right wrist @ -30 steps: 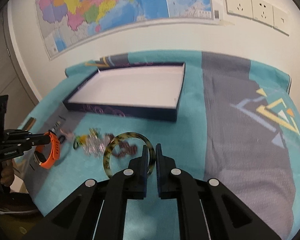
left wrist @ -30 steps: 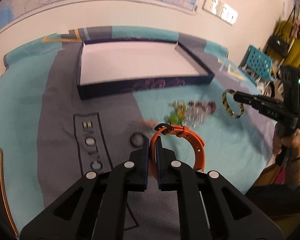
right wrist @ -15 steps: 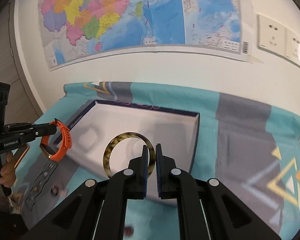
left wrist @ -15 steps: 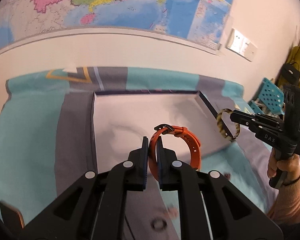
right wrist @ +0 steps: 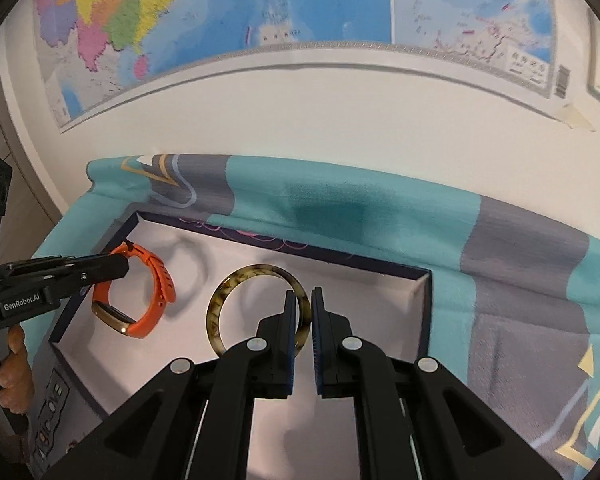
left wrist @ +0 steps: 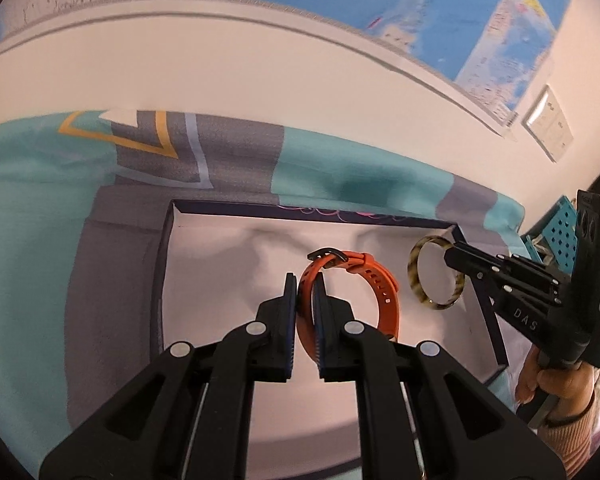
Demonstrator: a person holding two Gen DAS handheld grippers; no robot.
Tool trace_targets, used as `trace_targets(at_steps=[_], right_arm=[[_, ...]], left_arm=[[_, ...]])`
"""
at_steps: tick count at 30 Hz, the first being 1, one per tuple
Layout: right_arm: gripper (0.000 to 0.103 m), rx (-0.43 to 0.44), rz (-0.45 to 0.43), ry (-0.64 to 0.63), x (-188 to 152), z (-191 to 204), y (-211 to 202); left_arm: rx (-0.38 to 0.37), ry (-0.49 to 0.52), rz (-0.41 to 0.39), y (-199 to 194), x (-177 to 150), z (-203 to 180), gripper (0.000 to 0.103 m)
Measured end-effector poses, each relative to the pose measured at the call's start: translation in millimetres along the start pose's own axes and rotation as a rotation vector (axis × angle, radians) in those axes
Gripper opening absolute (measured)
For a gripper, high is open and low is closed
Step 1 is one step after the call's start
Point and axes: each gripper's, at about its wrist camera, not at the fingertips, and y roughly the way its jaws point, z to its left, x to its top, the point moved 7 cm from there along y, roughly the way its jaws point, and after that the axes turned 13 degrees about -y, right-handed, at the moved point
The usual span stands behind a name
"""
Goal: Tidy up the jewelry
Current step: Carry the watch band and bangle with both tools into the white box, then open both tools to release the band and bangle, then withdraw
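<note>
Both grippers have moved forward from the loose jewelry pile and now hang over the open tray. An orange watch band (left wrist: 384,292), looped and buckled with a gold-coloured piece at its lower end, is pinched between the jaws of the left gripper (left wrist: 305,294) and held above the left half of the tray's white floor. A round tortoiseshell bangle (right wrist: 258,308) is pinched by its right edge between the jaws of the right gripper (right wrist: 300,312), held upright above the middle of the tray, to the right of the band and apart from it. Each piece casts a soft shadow on the white floor below it. The shallow tray (right wrist: 424,312) has dark navy walls and sits on a teal and grey patterned cloth (right wrist: 380,216) that covers the counter. Behind the cloth rises a cream wall carrying a large coloured map (right wrist: 300,0).
</note>
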Motion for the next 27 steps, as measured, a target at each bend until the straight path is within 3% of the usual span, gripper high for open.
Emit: trace_targets(at_steps=[14, 27], right_arm=[[0.006, 0.037, 0.071, 0.077, 3.0, -8.7, 34.2], [0.008, 0.012, 0.113, 0.1, 4.2, -16.1, 47.8]], left_arm=[[0.06, -0.024, 0.031, 38.9, 15.0, 0.2, 0.008], [0.124, -0.025, 0.117, 63.4, 20.6, 5.0, 0.009]])
